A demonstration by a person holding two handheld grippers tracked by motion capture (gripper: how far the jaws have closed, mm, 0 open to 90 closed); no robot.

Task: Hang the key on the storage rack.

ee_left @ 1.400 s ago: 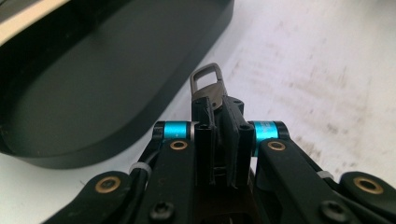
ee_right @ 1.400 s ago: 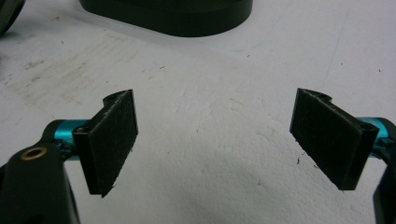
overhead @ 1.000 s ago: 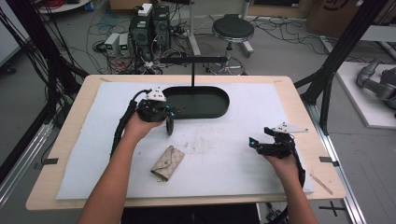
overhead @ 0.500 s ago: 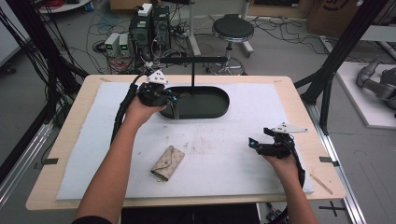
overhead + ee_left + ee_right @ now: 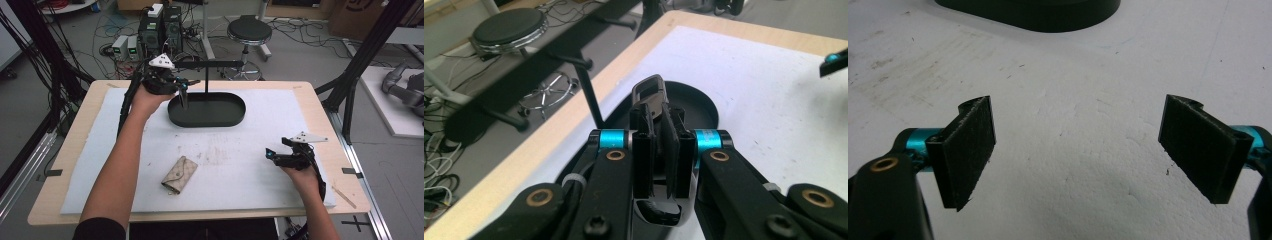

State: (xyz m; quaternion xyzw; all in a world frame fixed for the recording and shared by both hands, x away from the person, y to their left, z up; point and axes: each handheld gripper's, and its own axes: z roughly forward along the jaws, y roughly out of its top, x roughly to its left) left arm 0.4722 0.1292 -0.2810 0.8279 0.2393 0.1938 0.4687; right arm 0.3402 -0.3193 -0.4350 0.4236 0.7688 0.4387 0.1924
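Observation:
My left gripper [image 5: 184,86] is shut on a flat black key-like item [image 5: 184,100] that hangs below it, over the left end of the black oval stand base [image 5: 235,119]. In the left gripper view the item [image 5: 659,125] sits clamped between the pads, with its metal loop [image 5: 650,90] sticking out past them. The stand's post [image 5: 206,77] carries a horizontal bar [image 5: 212,64] level with that hand. A beige key pouch [image 5: 180,174] lies on the mat in front. My right gripper [image 5: 268,154] rests at the right, open and with nothing between its pads [image 5: 970,150].
A white mat [image 5: 260,185] covers the wooden table [image 5: 55,205]. Black frame struts [image 5: 357,75] stand at the table's right and left sides. A stool [image 5: 249,31] and computer boxes [image 5: 160,27] sit on the floor beyond the far edge.
My left hand has lifted the black item and carried it away from me, up beside the stand's bar. The right hand and the pouch have stayed put.

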